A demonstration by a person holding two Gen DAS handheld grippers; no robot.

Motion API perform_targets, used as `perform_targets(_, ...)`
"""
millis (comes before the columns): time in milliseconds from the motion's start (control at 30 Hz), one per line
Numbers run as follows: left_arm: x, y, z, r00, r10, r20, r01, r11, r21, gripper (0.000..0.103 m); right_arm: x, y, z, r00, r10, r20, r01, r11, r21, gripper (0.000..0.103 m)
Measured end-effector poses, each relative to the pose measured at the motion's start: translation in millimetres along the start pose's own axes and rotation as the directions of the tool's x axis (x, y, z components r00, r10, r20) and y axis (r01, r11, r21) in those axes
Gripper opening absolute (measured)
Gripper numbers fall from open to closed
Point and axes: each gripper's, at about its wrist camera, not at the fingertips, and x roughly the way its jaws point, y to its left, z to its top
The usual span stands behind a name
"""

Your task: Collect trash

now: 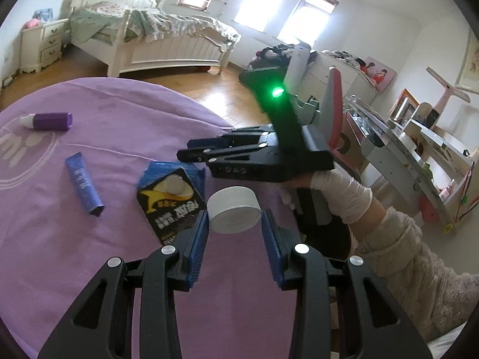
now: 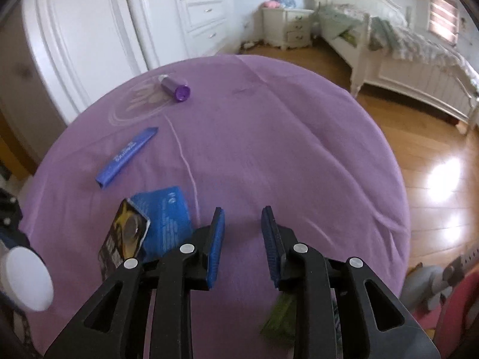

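left tongs (image 1: 235, 224) clamp a white cap (image 1: 233, 209) at centre frame; right tongs (image 2: 242, 224) gape empty. next, i'd guess: bin it, then wrappers (image 2: 161, 224).

The far and right stretch of the purple-covered desk (image 2: 284, 125) lies bare and open to a pass; the left side is cluttered by the purple bottle (image 2: 175, 88), blue tube (image 2: 127, 157) and blue packet (image 2: 167, 224); the right tongs (image 1: 185, 154) hang low above that packet.

Sunlit bedroom: white bed (image 1: 155, 39), nightstand (image 2: 287, 27), wardrobe (image 2: 89, 30), glossy wooden floor (image 2: 419, 155).
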Motion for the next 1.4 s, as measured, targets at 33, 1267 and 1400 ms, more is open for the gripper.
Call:
perform_targets(33,-0.7,2.1,0.4,1.000,0.001,0.001,-0.001,1.000,-0.004,0.037,-3.0,2.9,3.4,0.999,0.034,0.021,-0.033,0.999,-0.015,0.027)
perform_targets(1267,0.1,-2.2,2.9,0.998,-0.057,0.036,0.057,0.998,0.012,0.037,-56.8,-3.6,-76.9,0.975,-0.183,0.126,0.135,0.938,0.320,0.034)
perform_targets(1400,1.9,-15.5,5.5,0.996,-0.079,0.042,0.078,0.997,0.029,0.037,-95.8,-18.6,-125.8,0.939,0.000,0.343,-0.221,0.766,0.603,0.034)
